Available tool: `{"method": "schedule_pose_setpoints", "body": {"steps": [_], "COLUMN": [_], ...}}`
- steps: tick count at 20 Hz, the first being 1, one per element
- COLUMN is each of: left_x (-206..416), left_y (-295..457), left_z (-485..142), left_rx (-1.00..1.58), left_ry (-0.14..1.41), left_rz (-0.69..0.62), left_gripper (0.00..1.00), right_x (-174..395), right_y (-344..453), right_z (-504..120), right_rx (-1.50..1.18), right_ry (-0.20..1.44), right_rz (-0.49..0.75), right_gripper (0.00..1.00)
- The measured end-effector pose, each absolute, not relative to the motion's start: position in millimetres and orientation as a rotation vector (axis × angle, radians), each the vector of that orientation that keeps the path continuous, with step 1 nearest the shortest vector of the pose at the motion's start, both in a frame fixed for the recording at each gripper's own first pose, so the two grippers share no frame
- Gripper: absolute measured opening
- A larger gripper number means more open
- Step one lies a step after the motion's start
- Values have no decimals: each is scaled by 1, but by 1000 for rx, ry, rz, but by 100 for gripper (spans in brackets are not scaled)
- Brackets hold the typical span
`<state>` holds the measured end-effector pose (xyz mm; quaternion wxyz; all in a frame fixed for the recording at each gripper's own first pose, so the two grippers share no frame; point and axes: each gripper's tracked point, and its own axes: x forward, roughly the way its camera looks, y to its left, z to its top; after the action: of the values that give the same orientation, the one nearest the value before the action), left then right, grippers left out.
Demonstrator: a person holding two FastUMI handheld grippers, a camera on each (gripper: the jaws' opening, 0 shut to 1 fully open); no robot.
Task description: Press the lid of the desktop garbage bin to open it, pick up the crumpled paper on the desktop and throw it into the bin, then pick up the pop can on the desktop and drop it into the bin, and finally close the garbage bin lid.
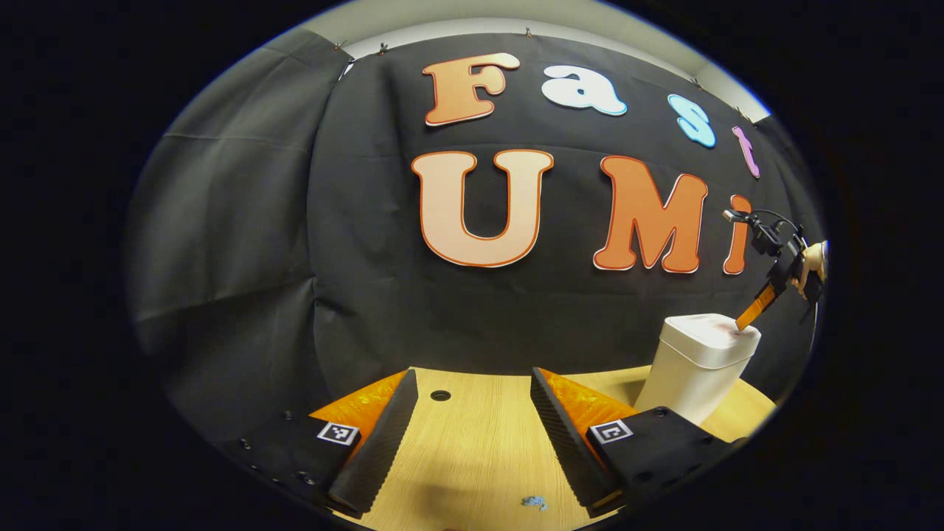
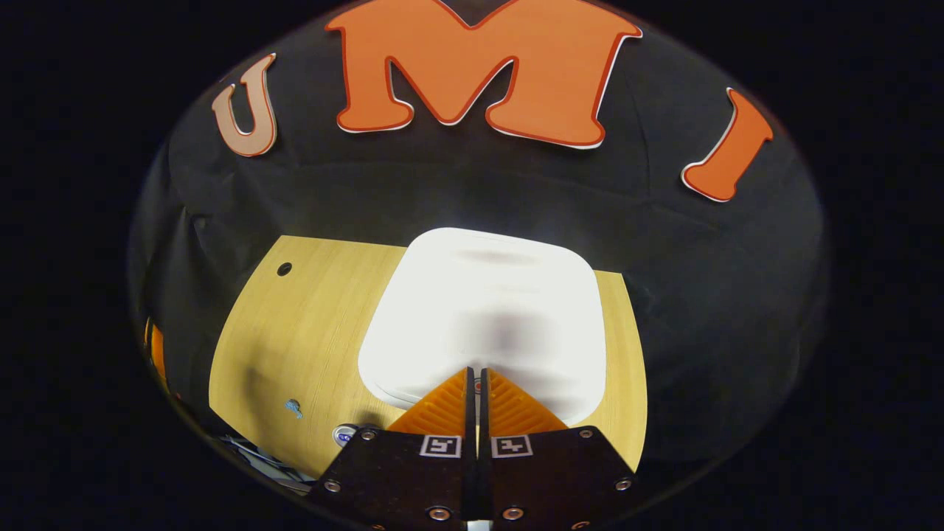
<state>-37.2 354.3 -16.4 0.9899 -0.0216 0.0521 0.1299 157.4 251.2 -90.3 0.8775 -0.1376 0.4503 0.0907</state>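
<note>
Nearby: blue scrap (image 1: 535, 503) on desk (image 1: 472, 442), bin (image 1: 697, 365) right.

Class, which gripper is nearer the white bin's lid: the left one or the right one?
Right. The right gripper, fingers closed together, has its tips down at the lid of the bin. The left gripper hangs open over the table, off to the bin's side.
</note>
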Motion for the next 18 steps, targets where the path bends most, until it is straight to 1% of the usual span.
{"method": "schedule_pose_setpoints", "body": {"steps": [4, 6, 10, 14, 18], "left_x": [-39, -41, -46, -53, -54], "left_y": [360, 360, 361, 367, 369], "left_z": [-23, -26, -30, -23, -14], "left_rx": [-40, -39, -46, -9, 0], "left_ry": [115, 120, 132, 122, 103], "left_rz": [271, 271, 268, 278, 277], "left_gripper": [98, 98, 98, 98, 98], "right_x": [157, 153, 162, 163, 159], "right_y": [247, 244, 237, 238, 237], "right_z": [-96, -97, -97, -96, -86], "right_rx": [-297, -323, -378, -347, -284], "right_ry": [955, 970, 919, 893, 902], "right_rz": [173, 191, 163, 153, 161], "right_gripper": [1, 1, 1, 1, 1]}}
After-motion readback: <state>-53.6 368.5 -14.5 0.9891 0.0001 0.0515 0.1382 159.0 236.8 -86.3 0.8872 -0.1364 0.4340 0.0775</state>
